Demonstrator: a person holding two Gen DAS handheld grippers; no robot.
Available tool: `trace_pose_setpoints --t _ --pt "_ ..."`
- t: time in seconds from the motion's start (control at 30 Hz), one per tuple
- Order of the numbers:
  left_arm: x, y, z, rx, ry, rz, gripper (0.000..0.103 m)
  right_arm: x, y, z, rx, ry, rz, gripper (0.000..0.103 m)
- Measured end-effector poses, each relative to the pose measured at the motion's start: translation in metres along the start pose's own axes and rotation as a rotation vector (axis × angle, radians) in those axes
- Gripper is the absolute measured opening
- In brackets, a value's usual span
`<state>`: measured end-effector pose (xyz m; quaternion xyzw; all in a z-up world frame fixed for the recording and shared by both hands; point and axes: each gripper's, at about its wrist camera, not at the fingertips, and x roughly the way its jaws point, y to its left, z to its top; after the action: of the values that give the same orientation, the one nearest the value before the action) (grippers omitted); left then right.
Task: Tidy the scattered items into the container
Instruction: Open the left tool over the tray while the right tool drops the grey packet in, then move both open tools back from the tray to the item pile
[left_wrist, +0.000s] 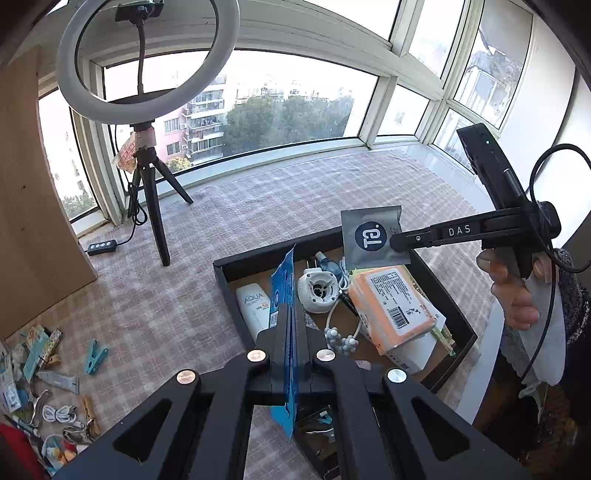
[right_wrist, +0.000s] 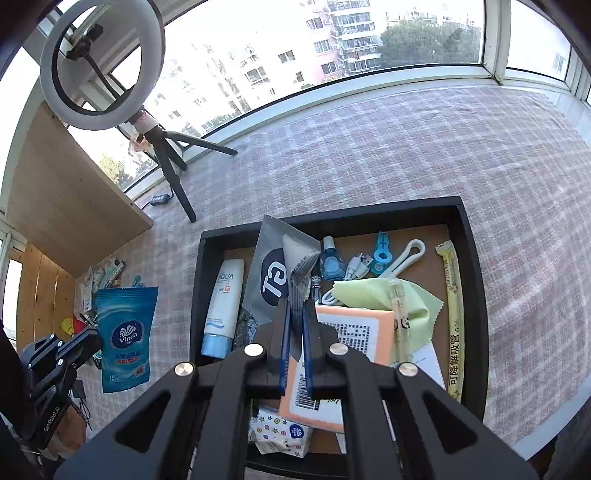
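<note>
A black tray (left_wrist: 240, 321) (right_wrist: 469, 258) lies on the checked cloth and holds several items: a white AQUA tube (right_wrist: 223, 302), an orange tissue pack (left_wrist: 393, 304), a green cloth (right_wrist: 373, 295). My left gripper (left_wrist: 290, 314) is shut on a blue Vinda wipes packet (left_wrist: 282, 295), seen edge-on above the tray's near left side; the packet (right_wrist: 125, 339) hangs left of the tray in the right wrist view. My right gripper (right_wrist: 295, 310) (left_wrist: 397, 242) is shut on a grey sachet (left_wrist: 371, 238) (right_wrist: 273, 277) and holds it above the tray.
A ring light on a black tripod (left_wrist: 155, 206) (right_wrist: 173, 170) stands at the back left with a power strip (left_wrist: 102, 246). Several loose items, including a blue clip (left_wrist: 95, 356), lie scattered at the left. A wooden board (right_wrist: 66, 199) stands at the left.
</note>
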<state>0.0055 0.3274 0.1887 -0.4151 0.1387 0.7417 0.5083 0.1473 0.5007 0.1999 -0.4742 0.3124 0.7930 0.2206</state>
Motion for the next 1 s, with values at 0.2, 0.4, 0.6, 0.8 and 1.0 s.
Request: trace_pose_setpoints --t 0.2,0.4,0.6,0.8,1.0 --pt "0.015 -0.047 0.005 0.042 0.016 0.005 0.052 -0.01 -0.038 -0.008 0.045 -0.046 -0.067 0.018" --pt "0.004 -0.053 -0.006 0.093 -0.009 0.085 0.054 -0.017 -0.029 -0.007 0.026 -0.079 -0.034 0.039" --pt "-0.01 -0.005 -0.021 -0.025 0.01 0.147 0.053 -0.003 0.02 -0.007 -0.089 -0.048 0.008 0.039" --pt "-0.036 0.053 -0.055 -0.159 0.021 0.261 0.053 0.022 0.078 -0.011 -0.238 -0.004 0.044 0.039" --pt "-0.064 0.109 -0.106 -0.282 0.044 0.395 0.053 0.05 0.141 -0.03 -0.401 0.046 0.082 0.039"
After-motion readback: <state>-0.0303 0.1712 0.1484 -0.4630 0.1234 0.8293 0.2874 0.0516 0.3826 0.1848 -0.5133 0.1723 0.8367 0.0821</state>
